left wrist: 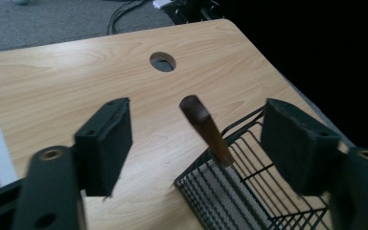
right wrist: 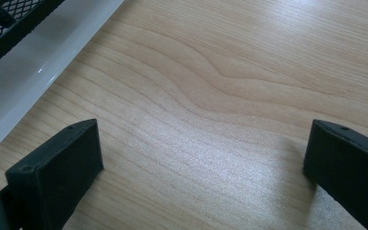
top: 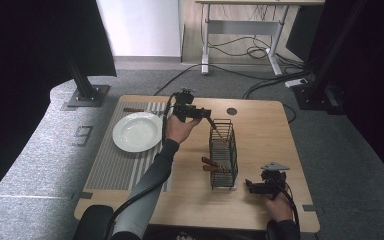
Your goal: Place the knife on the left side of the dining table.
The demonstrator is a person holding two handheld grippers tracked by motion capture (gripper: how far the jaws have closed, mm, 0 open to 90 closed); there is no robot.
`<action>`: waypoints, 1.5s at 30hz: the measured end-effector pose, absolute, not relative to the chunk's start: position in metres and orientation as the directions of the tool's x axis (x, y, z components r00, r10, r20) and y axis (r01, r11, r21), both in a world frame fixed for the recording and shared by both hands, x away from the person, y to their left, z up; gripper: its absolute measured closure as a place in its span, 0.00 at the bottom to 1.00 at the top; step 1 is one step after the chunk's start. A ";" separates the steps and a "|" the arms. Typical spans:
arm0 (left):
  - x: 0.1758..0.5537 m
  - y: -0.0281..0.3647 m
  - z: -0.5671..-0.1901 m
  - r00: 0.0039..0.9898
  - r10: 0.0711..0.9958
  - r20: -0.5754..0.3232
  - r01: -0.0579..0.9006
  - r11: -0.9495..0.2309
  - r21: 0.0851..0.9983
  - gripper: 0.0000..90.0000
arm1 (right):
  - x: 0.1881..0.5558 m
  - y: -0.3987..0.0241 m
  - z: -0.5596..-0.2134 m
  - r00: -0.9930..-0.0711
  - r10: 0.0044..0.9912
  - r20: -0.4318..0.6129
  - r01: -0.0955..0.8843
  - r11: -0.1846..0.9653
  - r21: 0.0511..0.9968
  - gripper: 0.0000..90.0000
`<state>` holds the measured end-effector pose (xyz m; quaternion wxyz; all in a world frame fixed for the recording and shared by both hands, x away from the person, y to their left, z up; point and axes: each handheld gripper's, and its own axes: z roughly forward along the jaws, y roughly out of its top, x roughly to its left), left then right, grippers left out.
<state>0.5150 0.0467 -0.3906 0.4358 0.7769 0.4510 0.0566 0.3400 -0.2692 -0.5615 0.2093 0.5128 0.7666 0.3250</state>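
Clutter first: wooden table (top: 260, 125) with a round cable hole (top: 231, 111) near the far edge, a grey striped mat (top: 115, 165) on the left side and a white plate (top: 137, 131) sitting on it. Something brown and stick-like (top: 133, 110) lies at the mat's far end, too small to tell what it is. Black wire basket (top: 223, 153) stands mid-table, and brown wooden handles (top: 211, 165) poke out through its near left side.

Left gripper (top: 205, 114) is out over the far end of the basket, jaws spread wide. In the left gripper view a brown wooden handle (left wrist: 206, 128) sticks up from the basket corner (left wrist: 239, 191) right between the pads (left wrist: 106, 141), touching neither, so nothing is gripped.

Right gripper (top: 250, 186) sits low by the basket's near right corner, also spread wide with bare wood between its pads (right wrist: 57, 167). Its own view catches a whitish tray edge (right wrist: 43, 52) under black mesh (right wrist: 9, 14) at top left.

Beyond the table there's grey carpet, loose cables (top: 250, 50) and a desk frame (top: 240, 30). A "9"-like marking (top: 83, 135) is on the floor at left; no brand names I can read.
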 end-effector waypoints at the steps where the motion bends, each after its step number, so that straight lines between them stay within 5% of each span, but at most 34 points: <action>1: 0.515 0.047 -0.391 0.587 0.750 -0.305 0.651 -0.213 0.728 0.34 | 0.340 -0.269 -0.562 -0.387 0.922 0.012 0.650 0.263 0.713 0.00; 14: 0.525 0.041 -0.409 0.522 0.729 -0.443 0.729 -0.112 0.675 0.70 | 0.340 -0.269 -0.562 -0.386 0.922 0.014 0.651 0.262 0.713 0.00; 16: 0.525 0.042 -0.409 0.523 0.709 -0.473 0.736 -0.095 0.671 0.82 | 0.340 -0.269 -0.562 -0.386 0.922 0.013 0.651 0.262 0.712 0.00; 20: 0.524 0.044 -0.407 0.520 0.679 -0.518 0.743 -0.062 0.666 0.87 | 0.340 -0.269 -0.561 -0.386 0.922 0.014 0.651 0.262 0.712 0.00; 45: 0.484 0.108 -0.325 0.584 0.647 -0.490 0.627 0.024 0.779 0.89 | 0.340 -0.269 -0.561 -0.386 0.922 0.014 0.652 0.262 0.712 0.00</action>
